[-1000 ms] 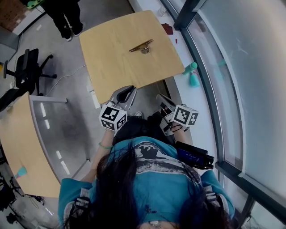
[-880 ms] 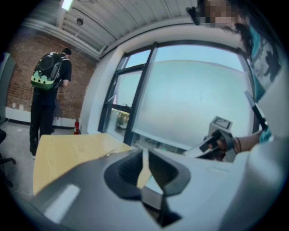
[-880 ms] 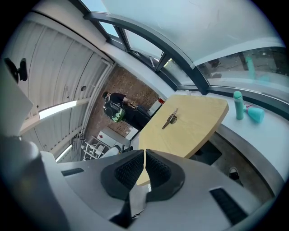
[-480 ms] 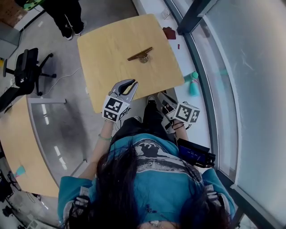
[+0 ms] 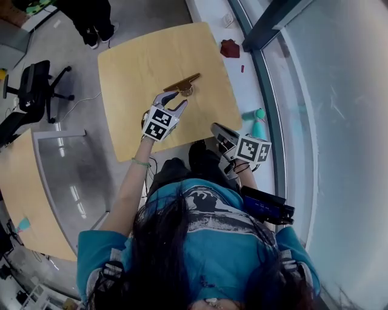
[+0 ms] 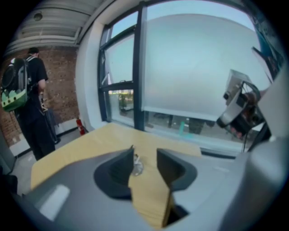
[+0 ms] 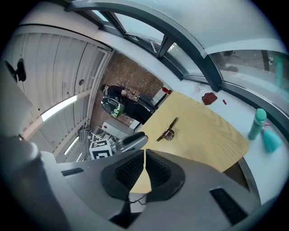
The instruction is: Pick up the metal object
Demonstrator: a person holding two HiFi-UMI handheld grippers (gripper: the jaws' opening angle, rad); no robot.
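The metal object (image 5: 182, 86), a thin brass-coloured bar with a small round silver part beside it, lies on the wooden table (image 5: 139, 60). My left gripper (image 5: 174, 100) hovers over the table just short of it. Its jaws have just been opening and stand open with nothing between the pads. In the left gripper view the metal object (image 6: 137, 166) shows ahead through the gap of the left gripper (image 6: 145, 159). My right gripper (image 5: 219, 129) hangs off the table's near right corner, shut and empty. The right gripper view has the metal object (image 7: 168, 130) far ahead of the right gripper (image 7: 144, 155).
A person in black with a green backpack (image 5: 91, 18) stands beyond the table's far left corner. An office chair (image 5: 36, 91) and a second table (image 5: 18, 194) are to the left. On the window sill at right sit a teal bottle (image 5: 257, 121) and a dark red item (image 5: 230, 48).
My left gripper has moved forward from the table's near edge out over the tabletop toward the metal object, and its jaws have opened. The right gripper has shifted slightly forward.
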